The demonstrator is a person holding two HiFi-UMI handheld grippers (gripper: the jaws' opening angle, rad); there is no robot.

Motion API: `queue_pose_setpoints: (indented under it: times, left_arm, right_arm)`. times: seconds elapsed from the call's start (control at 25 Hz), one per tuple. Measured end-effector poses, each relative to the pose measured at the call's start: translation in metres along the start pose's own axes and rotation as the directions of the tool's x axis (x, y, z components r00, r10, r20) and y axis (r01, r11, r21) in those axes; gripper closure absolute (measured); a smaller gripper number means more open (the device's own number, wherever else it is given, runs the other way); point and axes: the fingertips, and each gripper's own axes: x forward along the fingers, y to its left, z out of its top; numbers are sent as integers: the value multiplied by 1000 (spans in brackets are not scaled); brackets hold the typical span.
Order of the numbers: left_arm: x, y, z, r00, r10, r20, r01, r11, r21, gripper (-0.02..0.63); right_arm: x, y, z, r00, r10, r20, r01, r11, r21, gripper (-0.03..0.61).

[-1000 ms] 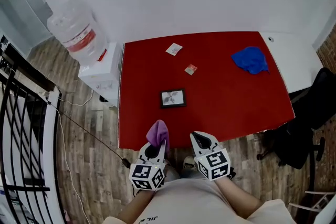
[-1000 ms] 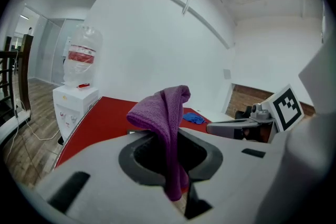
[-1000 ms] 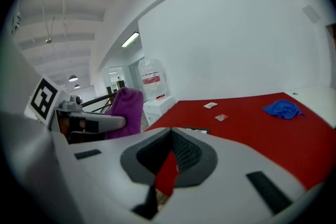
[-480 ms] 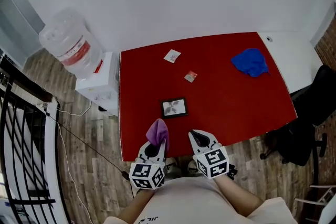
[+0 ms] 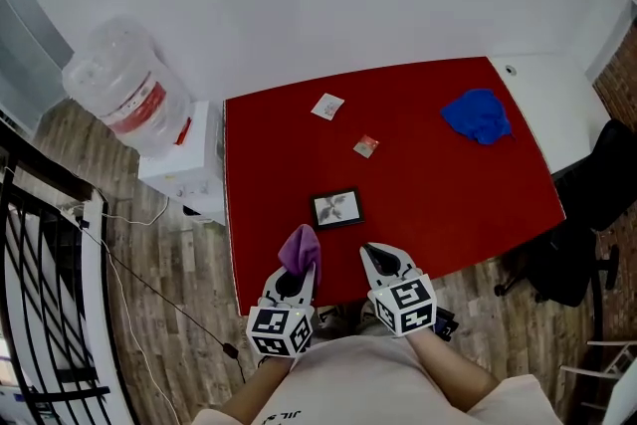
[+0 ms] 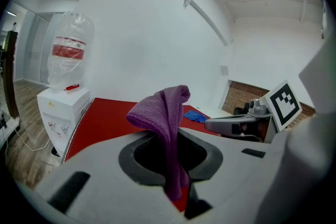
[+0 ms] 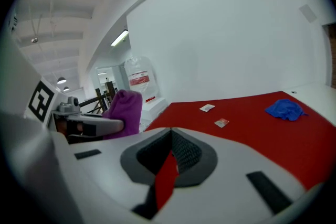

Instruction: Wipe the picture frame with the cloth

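left gripper (image 5: 298, 280) pinching purple cloth (image 5: 301, 251), lifted ready for wiping | right gripper (image 5: 382, 261) pressed together, empty | picture frame (image 5: 336, 208) flat mid-frame, untouched

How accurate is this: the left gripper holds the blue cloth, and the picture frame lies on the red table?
Wrong on colour: the left gripper holds a purple cloth, clear in the left gripper view. The picture frame does lie on the red table.
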Motion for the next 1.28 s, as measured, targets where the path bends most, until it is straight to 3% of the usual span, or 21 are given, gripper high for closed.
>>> queue_pose_setpoints:
  times: [0.2,0.4,0.6,0.76,0.96,1.12,1.28]
  left_arm:
    - [20,5,-5,999,1,-41,0,1000,21,557]
    - [53,22,-4,994,1,-113,19,985,172,557]
    - [87,46,-15,982,7,-189,41,967,250,557]
    - [122,65,-43,958,9,-286,96,932,351,557]
    - [161,89,-66,924,27,-381,135,909,394,557]
    - [188,106,-80,895,65,-441,166,870,465,557]
    - [218,115,-95,866,56,-498,208,863,460,557]
  right_arm:
    - [8,-11,-4,1000,5,-24,-5,1000,-5,574]
    - [23,-25,-12,999,6,-50,-6,1000,0,574]
    - [50,-32,-14,998,6,-58,-6,1000,-1,574]
    - [65,-32,-16,998,9,-58,-8,1000,11,574]
    - [77,-33,-24,998,16,-67,-13,999,47,574]
    - [81,-29,-33,996,34,-80,-29,998,61,574]
    - [88,-31,-44,995,37,-92,-29,996,84,574]
